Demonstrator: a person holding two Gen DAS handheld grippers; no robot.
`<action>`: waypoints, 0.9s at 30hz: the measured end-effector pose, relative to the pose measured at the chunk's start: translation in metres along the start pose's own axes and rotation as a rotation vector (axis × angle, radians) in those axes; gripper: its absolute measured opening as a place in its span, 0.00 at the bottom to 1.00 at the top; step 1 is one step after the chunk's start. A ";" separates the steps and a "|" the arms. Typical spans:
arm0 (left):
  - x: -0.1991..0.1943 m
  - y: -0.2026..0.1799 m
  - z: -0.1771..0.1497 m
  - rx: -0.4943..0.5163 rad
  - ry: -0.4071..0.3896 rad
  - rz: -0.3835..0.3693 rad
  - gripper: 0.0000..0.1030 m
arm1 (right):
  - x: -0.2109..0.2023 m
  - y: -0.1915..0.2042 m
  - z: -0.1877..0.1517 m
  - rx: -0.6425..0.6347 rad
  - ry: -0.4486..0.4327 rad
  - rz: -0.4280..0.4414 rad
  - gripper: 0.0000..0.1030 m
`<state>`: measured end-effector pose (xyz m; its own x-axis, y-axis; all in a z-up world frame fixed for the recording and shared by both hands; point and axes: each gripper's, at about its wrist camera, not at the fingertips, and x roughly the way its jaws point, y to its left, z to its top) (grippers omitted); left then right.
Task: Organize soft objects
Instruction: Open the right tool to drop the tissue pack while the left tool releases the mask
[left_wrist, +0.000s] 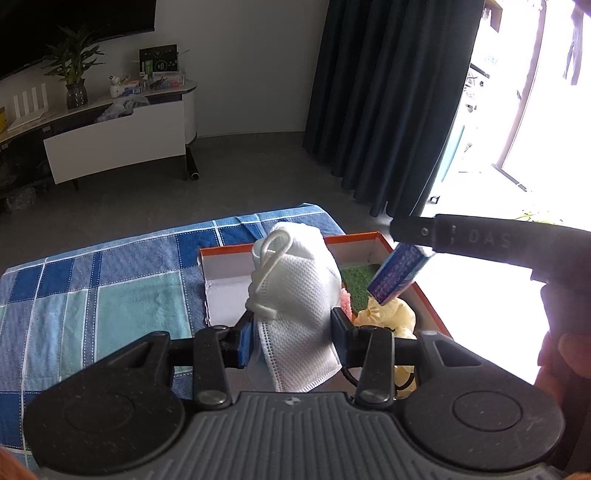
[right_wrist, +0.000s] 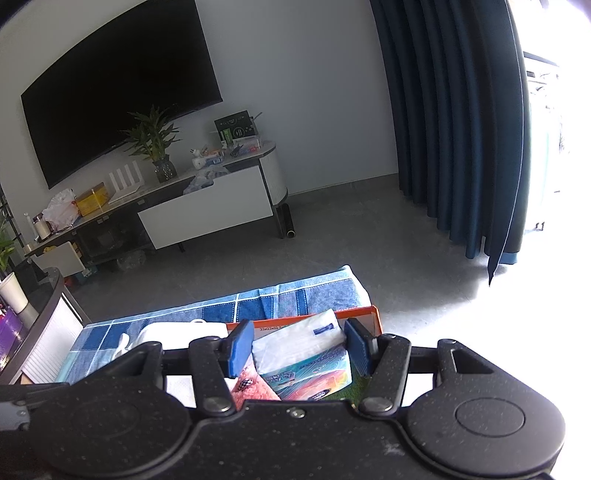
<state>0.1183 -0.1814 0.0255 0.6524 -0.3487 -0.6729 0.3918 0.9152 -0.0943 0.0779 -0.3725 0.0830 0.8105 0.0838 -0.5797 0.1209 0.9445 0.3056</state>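
My left gripper (left_wrist: 293, 332) is shut on a white mesh face mask (left_wrist: 295, 295) and holds it above the near left part of an orange-rimmed box (left_wrist: 354, 236). My right gripper (right_wrist: 299, 349) is shut on a tissue pack (right_wrist: 306, 354) and holds it over the box (right_wrist: 373, 314). In the left wrist view the right gripper's finger (left_wrist: 461, 236) comes in from the right with the blue tissue pack (left_wrist: 399, 275) hanging over the box. A yellow soft toy (left_wrist: 391, 317), a green pad (left_wrist: 356, 284) and a pink item (left_wrist: 345, 301) lie in the box.
The box sits on a blue checked cloth (left_wrist: 110, 291) covering the table. Beyond are grey floor, a TV cabinet (left_wrist: 118, 136) with a plant, dark curtains (left_wrist: 388, 103) and a bright window at right. A side counter (right_wrist: 40, 314) stands at the left.
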 end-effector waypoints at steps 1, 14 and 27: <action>0.001 0.000 0.001 0.000 0.002 -0.003 0.42 | 0.003 0.000 0.001 0.002 0.002 -0.001 0.64; 0.006 0.002 -0.002 -0.009 0.024 -0.014 0.41 | 0.020 -0.009 -0.010 -0.016 0.027 -0.021 0.76; -0.007 -0.020 -0.013 -0.024 0.041 -0.138 0.38 | -0.046 -0.019 -0.023 -0.038 -0.028 -0.044 0.80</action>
<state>0.0973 -0.1949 0.0228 0.5663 -0.4630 -0.6818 0.4597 0.8641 -0.2049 0.0247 -0.3867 0.0863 0.8208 0.0337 -0.5702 0.1351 0.9585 0.2511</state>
